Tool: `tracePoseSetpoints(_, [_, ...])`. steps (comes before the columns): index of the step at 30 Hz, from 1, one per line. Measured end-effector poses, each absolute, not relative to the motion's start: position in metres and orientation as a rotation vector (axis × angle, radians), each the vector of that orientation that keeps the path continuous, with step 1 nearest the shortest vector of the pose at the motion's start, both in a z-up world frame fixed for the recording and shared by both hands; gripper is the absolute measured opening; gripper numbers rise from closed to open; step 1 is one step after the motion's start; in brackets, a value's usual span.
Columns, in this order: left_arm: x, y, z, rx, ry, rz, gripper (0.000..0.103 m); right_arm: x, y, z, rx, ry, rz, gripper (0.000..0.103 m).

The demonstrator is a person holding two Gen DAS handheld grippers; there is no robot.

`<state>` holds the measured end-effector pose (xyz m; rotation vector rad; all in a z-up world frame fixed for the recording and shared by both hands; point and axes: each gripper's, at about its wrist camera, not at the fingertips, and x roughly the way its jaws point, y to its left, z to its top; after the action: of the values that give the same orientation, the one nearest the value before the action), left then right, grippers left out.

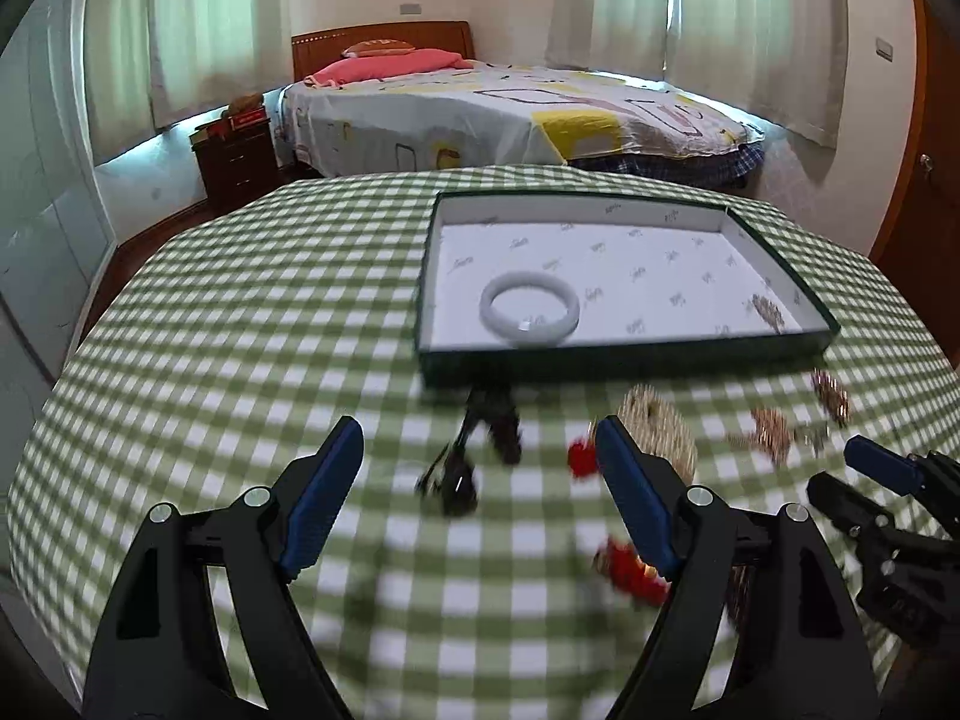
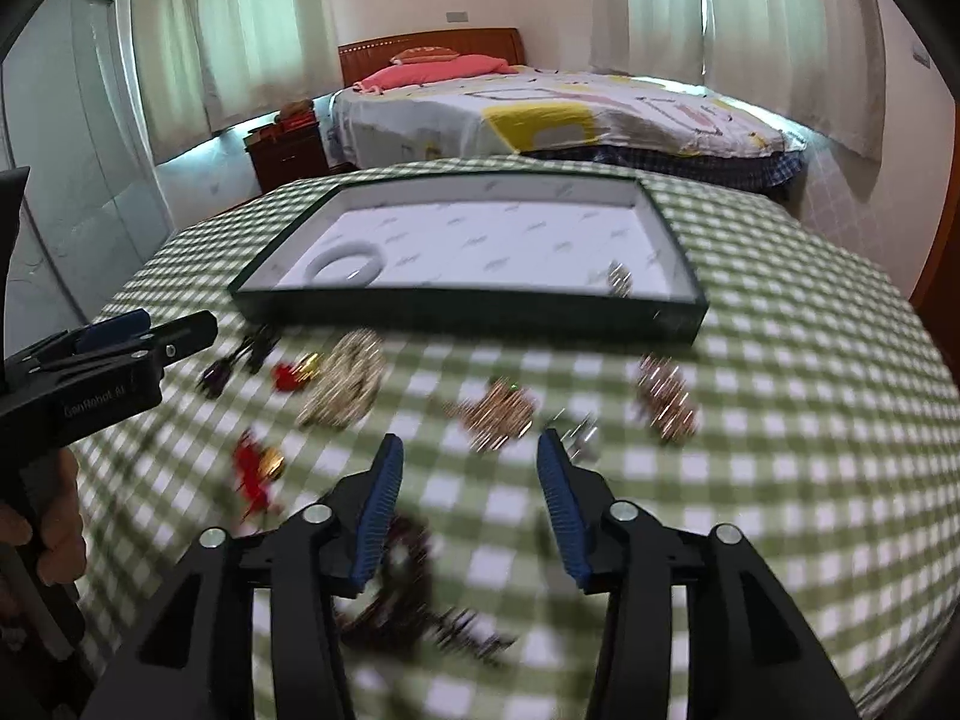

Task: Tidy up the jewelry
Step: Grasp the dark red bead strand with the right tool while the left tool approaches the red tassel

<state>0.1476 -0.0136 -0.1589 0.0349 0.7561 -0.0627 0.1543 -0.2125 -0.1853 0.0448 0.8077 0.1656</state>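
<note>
Jewelry lies scattered on the green checked tablecloth (image 1: 240,312) in front of a shallow dark tray (image 1: 624,354). From the left wrist we see a white bangle (image 1: 529,307) lying inside the tray near its front left, and a small gold piece (image 1: 768,311) at its front right corner. Our left gripper (image 1: 480,450) hangs above the cloth, jaws wide apart and empty, with a dark piece (image 1: 462,468) and red beads (image 1: 630,564) beneath it. From the right wrist, our right gripper (image 2: 468,462) also stands parted with nothing between its pads; blurred gold pieces (image 2: 498,408) lie just ahead, a dark beaded strand (image 2: 408,600) below it. A hand (image 2: 42,534) grips the left gripper's handle.
</note>
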Motion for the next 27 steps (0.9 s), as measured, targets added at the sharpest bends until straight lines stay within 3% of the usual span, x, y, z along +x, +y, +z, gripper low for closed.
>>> tracePoseSetpoints(7, [0.118, 0.001, -0.167, 0.016, 0.775, -0.036, 0.078, 0.134, -0.183, -0.199, 0.003, 0.811, 0.214, 0.072])
tracePoseSetpoints(20, [0.104, 0.0, -0.181, 0.015, 0.806, -0.049, 0.078, 0.133, -0.172, -0.215, -0.053, 0.862, 0.195, 0.075])
tracePoseSetpoints(24, [0.104, -0.003, -0.184, 0.019, 0.817, -0.05, 0.078, 0.13, -0.17, -0.214, -0.067, 0.85, 0.203, 0.046])
tracePoseSetpoints(27, [0.104, -0.005, -0.185, 0.019, 0.824, -0.052, 0.078, 0.128, -0.17, -0.213, -0.062, 0.847, 0.227, 0.029])
